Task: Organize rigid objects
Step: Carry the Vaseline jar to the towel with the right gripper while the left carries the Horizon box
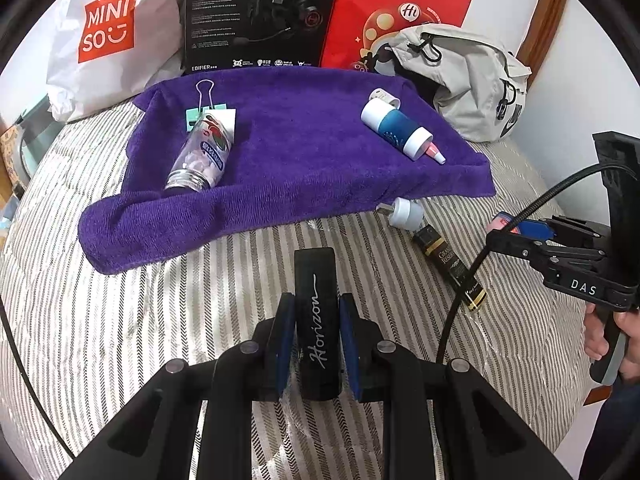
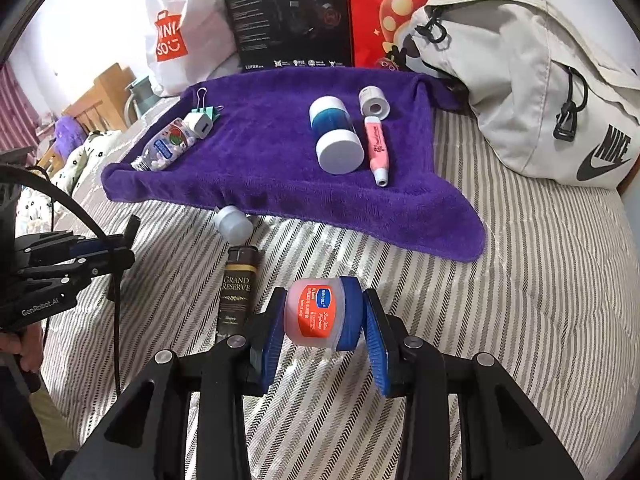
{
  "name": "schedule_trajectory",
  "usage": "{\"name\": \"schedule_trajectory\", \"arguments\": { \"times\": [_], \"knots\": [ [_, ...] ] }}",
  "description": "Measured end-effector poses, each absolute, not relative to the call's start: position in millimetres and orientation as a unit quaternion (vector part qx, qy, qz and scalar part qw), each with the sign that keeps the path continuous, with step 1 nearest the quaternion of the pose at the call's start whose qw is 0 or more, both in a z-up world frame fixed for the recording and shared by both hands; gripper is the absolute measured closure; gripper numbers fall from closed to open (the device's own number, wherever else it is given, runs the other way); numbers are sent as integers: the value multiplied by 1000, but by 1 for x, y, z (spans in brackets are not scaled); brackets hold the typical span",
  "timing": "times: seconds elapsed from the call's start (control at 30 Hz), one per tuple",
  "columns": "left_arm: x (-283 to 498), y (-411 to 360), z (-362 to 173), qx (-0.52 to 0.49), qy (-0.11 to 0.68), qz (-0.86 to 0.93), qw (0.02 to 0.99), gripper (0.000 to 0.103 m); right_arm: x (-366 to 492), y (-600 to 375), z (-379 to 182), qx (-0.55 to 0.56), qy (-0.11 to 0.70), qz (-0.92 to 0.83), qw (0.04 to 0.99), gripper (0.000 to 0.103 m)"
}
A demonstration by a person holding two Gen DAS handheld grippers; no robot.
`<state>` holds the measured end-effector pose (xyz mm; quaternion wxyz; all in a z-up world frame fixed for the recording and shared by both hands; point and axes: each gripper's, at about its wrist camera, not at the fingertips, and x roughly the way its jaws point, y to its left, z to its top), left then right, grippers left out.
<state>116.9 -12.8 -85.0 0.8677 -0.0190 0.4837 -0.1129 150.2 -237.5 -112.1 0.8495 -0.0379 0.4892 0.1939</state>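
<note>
My left gripper is shut on a black "Horizon" case, held above the striped bed in front of the purple towel. My right gripper is shut on a small pink jar with a blue lid. On the towel lie a clear candy bottle, a binder clip, a white charger, a blue-and-white bottle, a pink pen and a tape roll. A black "Grand Reserve" tube and a small white bottle rest on the bed by the towel's front edge.
Behind the towel stand a white Miniso bag, a black Edifier box and a red bag. A grey Nike backpack lies at the right. A person's hand holds the right gripper's handle, with a cable trailing.
</note>
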Motion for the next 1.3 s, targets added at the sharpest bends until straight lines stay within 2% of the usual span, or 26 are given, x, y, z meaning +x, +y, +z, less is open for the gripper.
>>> {"name": "schedule_trajectory", "arguments": {
  "times": [0.47, 1.0, 1.3],
  "knots": [
    [115, -32, -99, 59, 481, -84, 871, 82, 151, -235, -120, -37, 497, 200, 843, 66],
    [121, -23, -78, 33, 475, -95, 874, 82, 159, -229, -97, -36, 478, 221, 850, 66],
    [144, -9, -55, 23, 456, -83, 886, 82, 199, -207, -75, -33, 454, 251, 854, 66]
  ]
}}
